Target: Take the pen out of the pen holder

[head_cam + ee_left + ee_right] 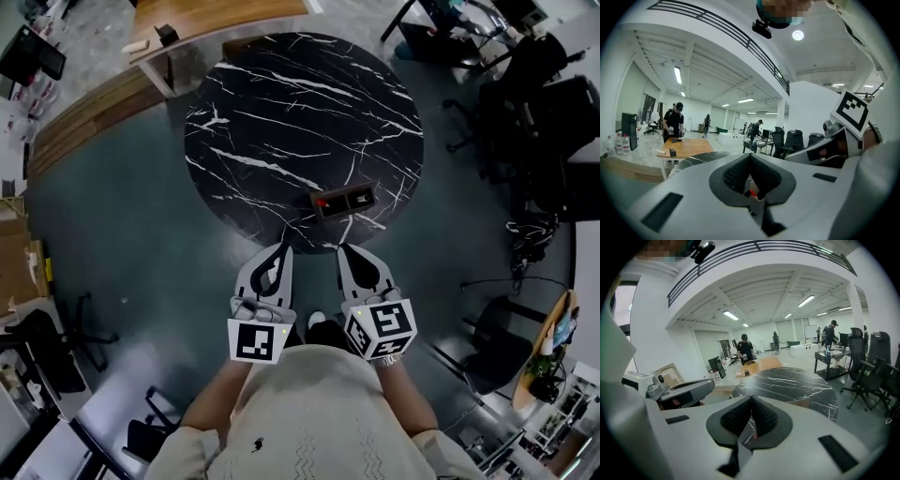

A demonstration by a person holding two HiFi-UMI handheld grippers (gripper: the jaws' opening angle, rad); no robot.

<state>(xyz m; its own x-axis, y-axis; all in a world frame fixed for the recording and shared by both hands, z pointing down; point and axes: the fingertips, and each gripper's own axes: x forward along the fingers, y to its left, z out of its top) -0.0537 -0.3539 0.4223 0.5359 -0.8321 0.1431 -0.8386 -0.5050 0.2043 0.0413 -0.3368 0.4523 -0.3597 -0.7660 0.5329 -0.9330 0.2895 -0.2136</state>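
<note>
With your left gripper [281, 247] and right gripper [345, 249] low in the frame, jaws together on nothing, expect the red pen [323, 201] in the dark pen holder [352, 198] near the marble surface's [281, 112] lower edge to be light, stiff and probably slick, so pinch its exposed end squarely.

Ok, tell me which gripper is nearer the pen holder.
Right. The right gripper sits just short of the pen holder; the left gripper is farther off, to its left.

Held low and side by side, the left gripper [282, 247] and right gripper [344, 250] point forward, jaws closed on nothing.
</note>
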